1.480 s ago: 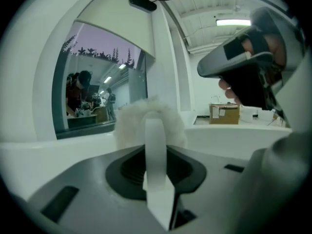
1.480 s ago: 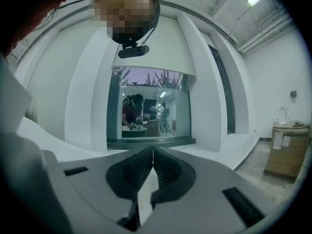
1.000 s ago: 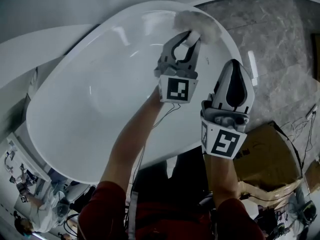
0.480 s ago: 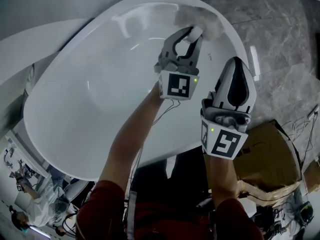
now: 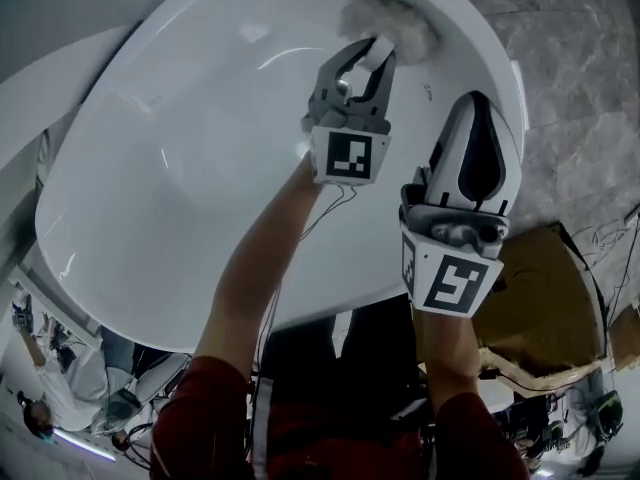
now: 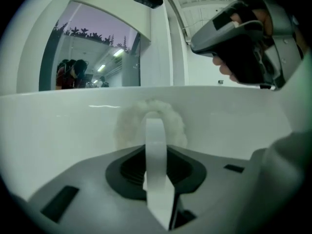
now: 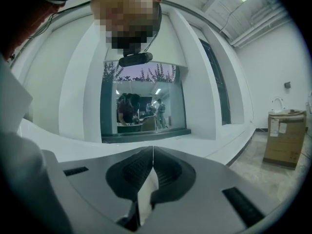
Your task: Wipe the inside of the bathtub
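The white oval bathtub (image 5: 150,198) fills the upper left of the head view. My left gripper (image 5: 372,56) reaches inside it, shut on the white strap of a fluffy white wiping pad (image 5: 392,20). The pad (image 6: 151,123) presses against the tub's inner wall (image 6: 58,130) near the far end, and the strap runs between the left gripper's (image 6: 156,152) jaws. My right gripper (image 5: 478,103) hovers above the tub's right rim, shut with nothing in it. It also shows as the right gripper (image 6: 243,38) at the upper right of the left gripper view. The right gripper (image 7: 152,155) points away from the tub.
Grey marble floor (image 5: 590,58) lies right of the tub. A cardboard box (image 5: 545,288) and cables sit by my right side, and a second box (image 7: 285,135) stands farther off. A glazed window (image 7: 141,108) shows people behind it. A person (image 5: 50,388) is at lower left.
The left gripper has slid the pad a little farther along the tub's far-end wall. The right gripper keeps its place above the rim.
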`<action>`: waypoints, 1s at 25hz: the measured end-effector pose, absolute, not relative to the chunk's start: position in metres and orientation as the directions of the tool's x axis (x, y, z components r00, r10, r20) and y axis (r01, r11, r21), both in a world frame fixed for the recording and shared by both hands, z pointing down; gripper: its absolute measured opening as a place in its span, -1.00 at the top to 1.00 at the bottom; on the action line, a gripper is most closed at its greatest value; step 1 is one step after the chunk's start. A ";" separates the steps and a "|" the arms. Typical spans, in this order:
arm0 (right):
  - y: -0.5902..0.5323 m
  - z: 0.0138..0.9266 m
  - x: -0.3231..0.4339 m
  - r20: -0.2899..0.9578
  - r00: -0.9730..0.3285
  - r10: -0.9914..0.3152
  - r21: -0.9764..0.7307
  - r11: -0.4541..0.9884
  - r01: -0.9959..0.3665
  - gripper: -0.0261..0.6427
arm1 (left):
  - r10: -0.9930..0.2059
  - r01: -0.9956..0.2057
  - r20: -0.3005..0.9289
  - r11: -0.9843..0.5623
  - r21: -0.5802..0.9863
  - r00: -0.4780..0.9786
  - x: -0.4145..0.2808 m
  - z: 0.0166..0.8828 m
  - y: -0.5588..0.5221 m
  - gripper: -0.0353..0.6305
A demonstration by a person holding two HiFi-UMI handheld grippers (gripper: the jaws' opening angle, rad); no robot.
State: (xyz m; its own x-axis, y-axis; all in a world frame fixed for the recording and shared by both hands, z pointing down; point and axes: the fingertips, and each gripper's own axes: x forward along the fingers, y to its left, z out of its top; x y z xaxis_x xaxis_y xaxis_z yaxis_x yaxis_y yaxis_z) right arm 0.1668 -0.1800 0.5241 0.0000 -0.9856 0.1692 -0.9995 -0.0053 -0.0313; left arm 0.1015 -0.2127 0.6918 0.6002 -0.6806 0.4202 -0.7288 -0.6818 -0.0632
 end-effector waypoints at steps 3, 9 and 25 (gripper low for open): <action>-0.186 0.536 0.158 0.172 -0.022 -0.985 -0.024 0.018 -1.000 0.89 | -0.667 -0.725 0.444 -0.687 -0.055 0.598 0.096 0.716 -0.210 0.62; -0.194 0.560 0.152 0.191 -0.029 -0.981 -0.034 0.023 -0.999 0.89 | -0.624 -0.705 0.507 -0.708 -0.044 0.594 0.088 0.771 -0.199 0.62; -0.185 0.602 0.147 0.239 -0.034 -0.970 -0.026 0.029 -0.999 0.89 | -0.424 -0.691 0.791 -0.723 -0.002 0.442 0.045 0.926 -0.146 0.61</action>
State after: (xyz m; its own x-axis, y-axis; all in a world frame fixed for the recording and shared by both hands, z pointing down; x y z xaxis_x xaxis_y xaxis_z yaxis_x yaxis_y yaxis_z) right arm 0.1468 -0.1854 0.6023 -0.0341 -0.9705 0.2388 -0.9993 0.0288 -0.0256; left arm 0.0445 -0.1464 0.9261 0.4420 -0.4239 0.7905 -0.6905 -0.7233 -0.0018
